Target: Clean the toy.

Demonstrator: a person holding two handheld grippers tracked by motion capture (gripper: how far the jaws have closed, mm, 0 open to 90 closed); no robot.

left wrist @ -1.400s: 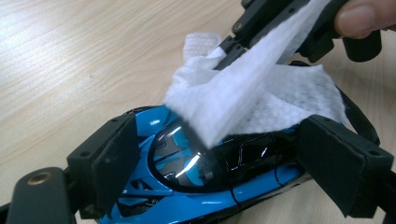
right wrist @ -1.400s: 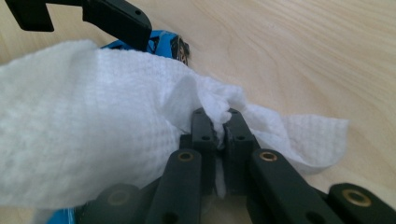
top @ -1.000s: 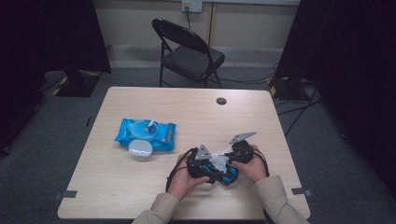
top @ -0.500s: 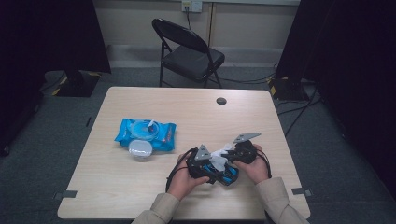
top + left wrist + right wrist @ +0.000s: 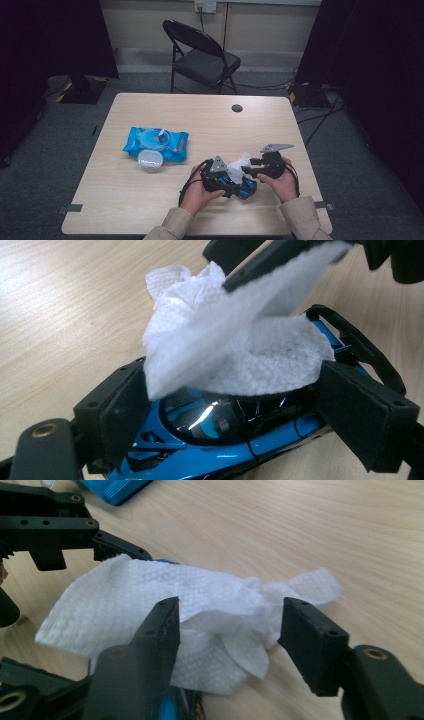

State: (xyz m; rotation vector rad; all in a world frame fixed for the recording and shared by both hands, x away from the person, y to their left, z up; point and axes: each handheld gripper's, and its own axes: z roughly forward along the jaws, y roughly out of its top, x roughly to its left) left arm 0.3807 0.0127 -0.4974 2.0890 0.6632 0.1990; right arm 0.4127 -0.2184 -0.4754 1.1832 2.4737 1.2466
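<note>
Crumpled white wipe (image 5: pixel 235 347) draped over blue toy car (image 5: pixel 210 450).

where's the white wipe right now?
High view, front right of the table: the white wipe lies on the blue toy car clamped in the left hand-held gripper, with the right hand-held gripper beside it.

Black folding chair (image 5: pixel 202 55) behind wooden table (image 5: pixel 150 210); grey carpet (image 5: pixel 60 130).
</note>
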